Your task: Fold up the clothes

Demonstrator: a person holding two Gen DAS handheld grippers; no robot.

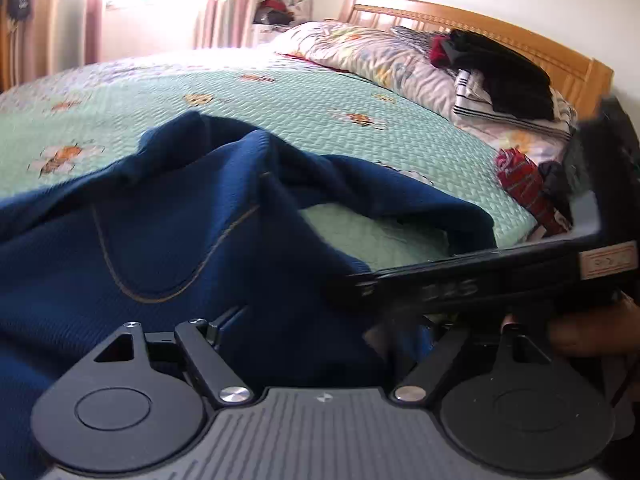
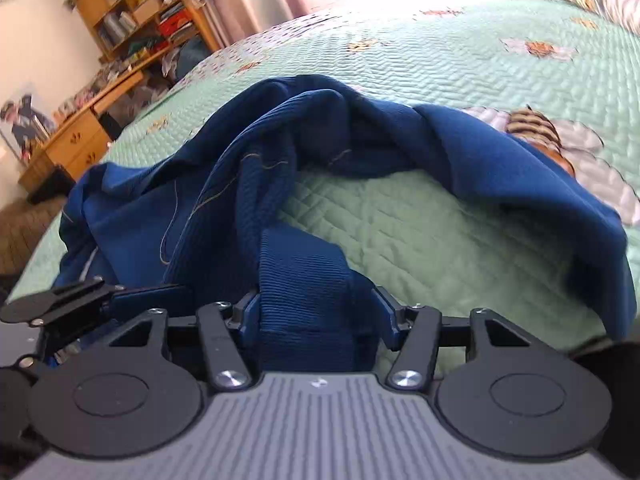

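Observation:
A navy blue knit garment (image 1: 168, 232) with tan stitching lies bunched on the green quilted bed (image 1: 280, 96). My left gripper (image 1: 316, 340) has the blue cloth draped between its fingers, and the fingertips are buried under it. In the right wrist view the same garment (image 2: 280, 152) curls in an arc across the quilt (image 2: 420, 216). My right gripper (image 2: 316, 312) is shut on its ribbed hem band (image 2: 304, 280). The right gripper's black body (image 1: 480, 280) crosses the left wrist view at right, held by a hand.
Folded dark and striped clothes (image 1: 504, 80) sit on floral pillows by the wooden headboard (image 1: 500, 28). A red striped item (image 1: 524, 184) lies at the bed's right edge. A wooden desk and bookshelf (image 2: 120, 40) stand past the bed's left side.

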